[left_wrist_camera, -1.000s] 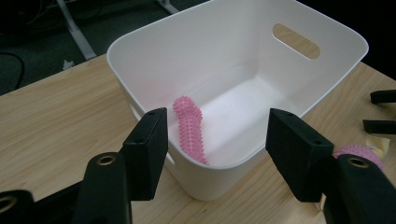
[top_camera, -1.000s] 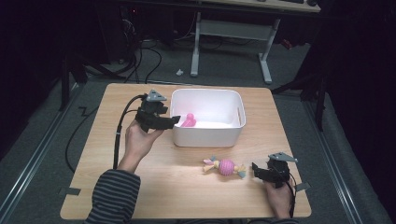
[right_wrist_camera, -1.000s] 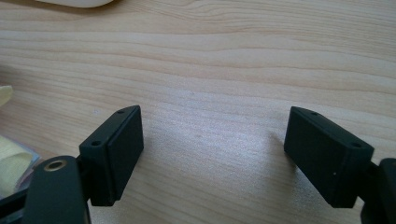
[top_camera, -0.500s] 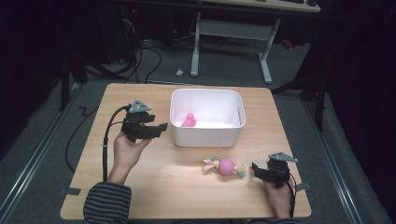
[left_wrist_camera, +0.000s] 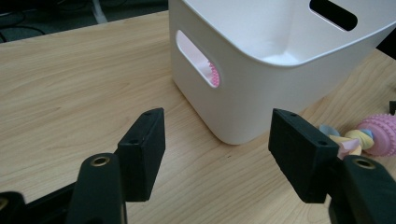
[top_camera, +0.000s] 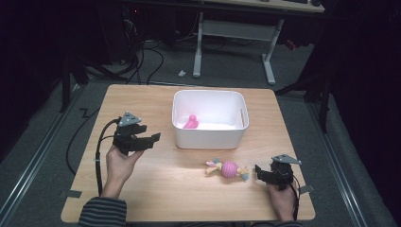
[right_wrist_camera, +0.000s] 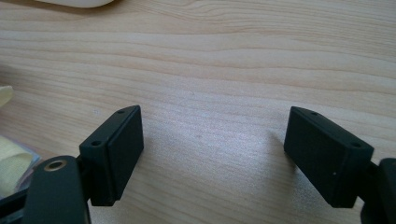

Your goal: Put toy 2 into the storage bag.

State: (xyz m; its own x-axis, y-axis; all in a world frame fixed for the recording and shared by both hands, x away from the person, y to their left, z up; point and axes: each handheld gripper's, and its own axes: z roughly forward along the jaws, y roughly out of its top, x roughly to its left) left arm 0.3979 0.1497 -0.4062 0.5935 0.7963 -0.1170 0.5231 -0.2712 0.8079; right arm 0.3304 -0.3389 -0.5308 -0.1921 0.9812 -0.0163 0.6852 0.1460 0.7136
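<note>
The left gripper (top_camera: 153,138) has been drawn back from the white bin (top_camera: 208,137) toward the tabletop's left edge, jaws just opening, nothing between. A pink toy (top_camera: 191,122) lies inside. The right gripper (top_camera: 258,171), spread and empty, rests near the front-right corner beside the pink ball toy (top_camera: 229,169).

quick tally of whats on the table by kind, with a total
white bin: 1
pink toy inside the bin: 1
pink ball toy with pastel ends, on the table in front of the bin: 1
hand-held tools: 2, left tool and right tool, both open and holding nothing
total: 5
</note>
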